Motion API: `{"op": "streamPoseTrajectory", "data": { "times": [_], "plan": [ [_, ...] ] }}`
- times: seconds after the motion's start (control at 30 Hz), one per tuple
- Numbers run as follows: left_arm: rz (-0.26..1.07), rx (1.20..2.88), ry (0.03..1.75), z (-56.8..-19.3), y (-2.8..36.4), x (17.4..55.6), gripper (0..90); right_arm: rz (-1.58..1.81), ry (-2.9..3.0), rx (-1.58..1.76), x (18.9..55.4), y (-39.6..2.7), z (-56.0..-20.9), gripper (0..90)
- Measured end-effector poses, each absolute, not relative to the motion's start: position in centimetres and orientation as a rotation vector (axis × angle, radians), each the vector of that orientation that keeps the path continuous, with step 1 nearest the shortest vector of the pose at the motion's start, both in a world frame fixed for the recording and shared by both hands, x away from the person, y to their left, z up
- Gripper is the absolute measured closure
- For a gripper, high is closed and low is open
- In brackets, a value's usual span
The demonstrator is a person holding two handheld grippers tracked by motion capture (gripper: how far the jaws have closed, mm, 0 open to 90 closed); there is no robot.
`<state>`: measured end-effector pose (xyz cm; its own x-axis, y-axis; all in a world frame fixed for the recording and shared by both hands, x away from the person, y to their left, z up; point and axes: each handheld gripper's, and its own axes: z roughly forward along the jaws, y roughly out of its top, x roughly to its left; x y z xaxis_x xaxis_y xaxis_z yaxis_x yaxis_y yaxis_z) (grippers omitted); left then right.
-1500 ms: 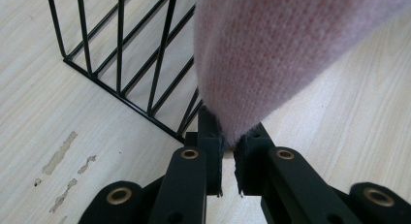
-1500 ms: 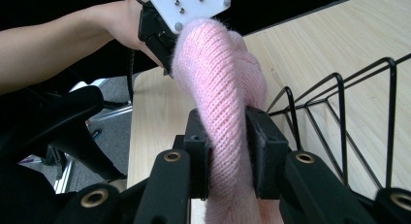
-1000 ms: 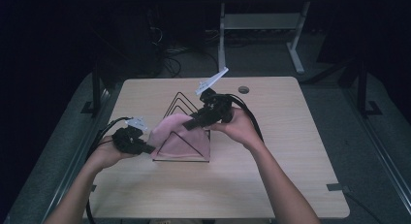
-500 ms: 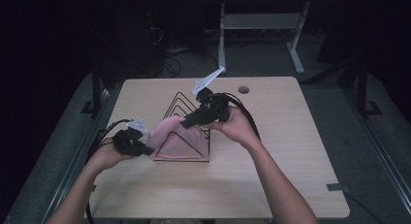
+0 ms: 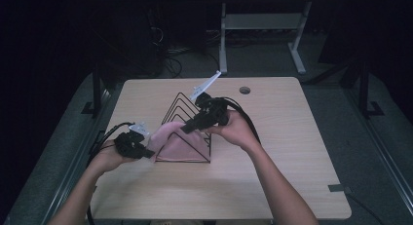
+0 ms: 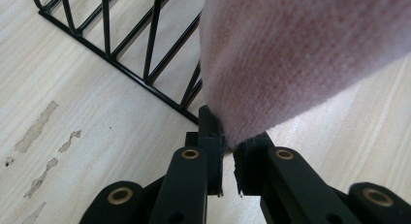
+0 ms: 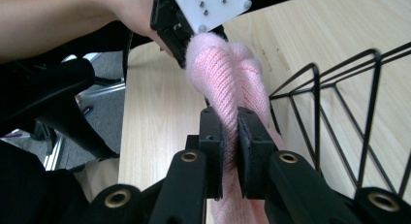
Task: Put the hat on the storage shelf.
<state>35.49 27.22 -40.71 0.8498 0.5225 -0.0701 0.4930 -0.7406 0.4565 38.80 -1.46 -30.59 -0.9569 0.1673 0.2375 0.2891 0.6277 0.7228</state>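
Left claw point(image 6: 228, 173): clamped on the pink knit cloth point(image 6: 300, 64) at its low edge.
Right claw point(image 7: 230, 136): pinching the cloth's bunched fold.
Cloth: draped over the black wire rack point(image 5: 187, 137); far side hidden.
Rack: on the table point(image 5: 292, 137); contents perhaps nothing, unclear.

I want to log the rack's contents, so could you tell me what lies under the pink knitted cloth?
The pink knitted cloth drapes over the black wire rack, held by the left gripper and right gripper. Anything beneath it is covered.
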Motion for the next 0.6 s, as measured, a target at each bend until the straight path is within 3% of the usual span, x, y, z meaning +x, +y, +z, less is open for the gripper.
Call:
{"op": "streamPoseTrajectory", "data": {
  "times": [0.47, 0.53, 0.6],
  "plan": [
    [0.092, 2.548, 0.756, -40.73, 27.13, 35.45, 80.6, -1.250, -2.680, -0.380, 38.80, -1.56, -30.96, 81.0],
    [0.092, 2.536, 0.755, -40.62, 27.19, 35.34, 76.0, -1.257, -2.673, -0.379, 38.82, -1.67, -30.98, 76.6],
    [0.107, 2.530, 0.743, -40.46, 27.29, 35.30, 72.5, -1.271, -2.652, -0.391, 38.77, -1.82, -31.00, 64.7]
  ]
}}
